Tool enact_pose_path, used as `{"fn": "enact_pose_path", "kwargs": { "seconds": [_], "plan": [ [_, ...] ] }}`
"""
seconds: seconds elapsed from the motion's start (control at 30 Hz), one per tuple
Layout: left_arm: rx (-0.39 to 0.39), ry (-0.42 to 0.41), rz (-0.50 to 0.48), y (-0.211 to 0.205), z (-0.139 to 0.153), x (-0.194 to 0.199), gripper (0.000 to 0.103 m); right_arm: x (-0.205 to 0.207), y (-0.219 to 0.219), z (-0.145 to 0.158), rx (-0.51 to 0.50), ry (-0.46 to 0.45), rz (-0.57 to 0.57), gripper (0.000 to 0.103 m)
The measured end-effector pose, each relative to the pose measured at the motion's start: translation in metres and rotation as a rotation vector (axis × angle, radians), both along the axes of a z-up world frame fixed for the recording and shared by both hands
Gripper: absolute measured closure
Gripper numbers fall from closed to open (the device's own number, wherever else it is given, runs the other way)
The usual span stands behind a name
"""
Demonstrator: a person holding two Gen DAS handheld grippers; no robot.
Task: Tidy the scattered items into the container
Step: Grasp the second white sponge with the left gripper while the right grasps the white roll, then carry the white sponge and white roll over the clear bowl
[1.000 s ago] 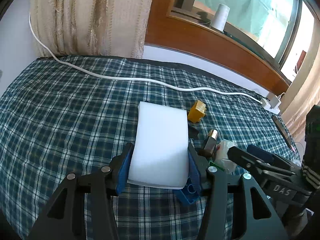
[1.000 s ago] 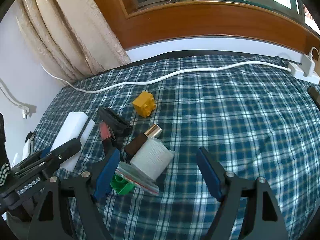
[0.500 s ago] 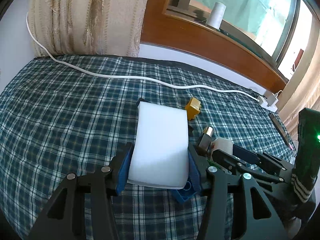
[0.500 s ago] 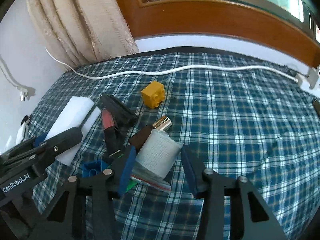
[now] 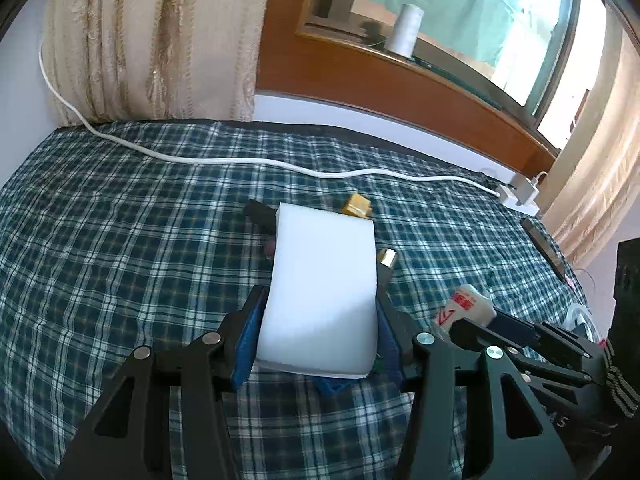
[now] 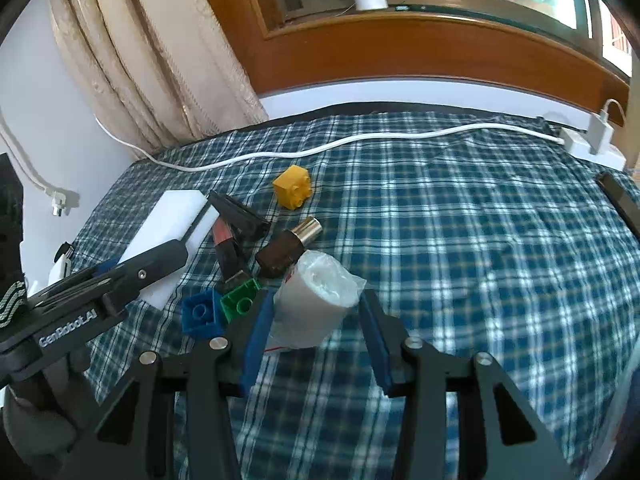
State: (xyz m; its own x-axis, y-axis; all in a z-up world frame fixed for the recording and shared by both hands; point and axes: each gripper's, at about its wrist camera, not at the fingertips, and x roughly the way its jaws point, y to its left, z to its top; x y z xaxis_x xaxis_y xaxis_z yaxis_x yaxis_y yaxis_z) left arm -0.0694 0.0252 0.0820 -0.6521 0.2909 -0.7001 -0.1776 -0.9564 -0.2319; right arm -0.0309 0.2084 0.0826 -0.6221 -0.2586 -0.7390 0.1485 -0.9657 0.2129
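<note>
So far nothing looks put away, with no container in sight: the left gripper point(image 5: 320, 336) clamps the white sponge point(image 5: 322, 292), the right gripper point(image 6: 316, 328), jaws just closing, grasps the wrapped roll point(image 6: 316, 300), and bricks point(image 6: 200, 314) lie on the plaid bedspread point(image 6: 460, 240).

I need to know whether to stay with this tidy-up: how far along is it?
Early: nothing looks put away, and no container is in view. In hand: the left gripper holds the white sponge; the right gripper, jaws just closing, is shut on the wrapped white roll. Left on the bed: yellow brick, blue brick, green brick, lipstick.
</note>
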Motion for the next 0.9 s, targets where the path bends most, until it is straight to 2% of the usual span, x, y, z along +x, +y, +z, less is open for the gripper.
{"fn": "enact_pose_path", "kwargs": {
  "seconds": [0.5,0.9],
  "plan": [
    [-0.017,0.031,-0.110,0.039,0.004,0.017,0.048,0.061,0.053,0.022,-0.068,0.035,-0.103,0.055],
    [-0.002,0.041,-0.183,0.073,0.011,0.038,0.048,0.107,0.100,0.044,-0.107,0.099,-0.200,0.055]
  ]
}}
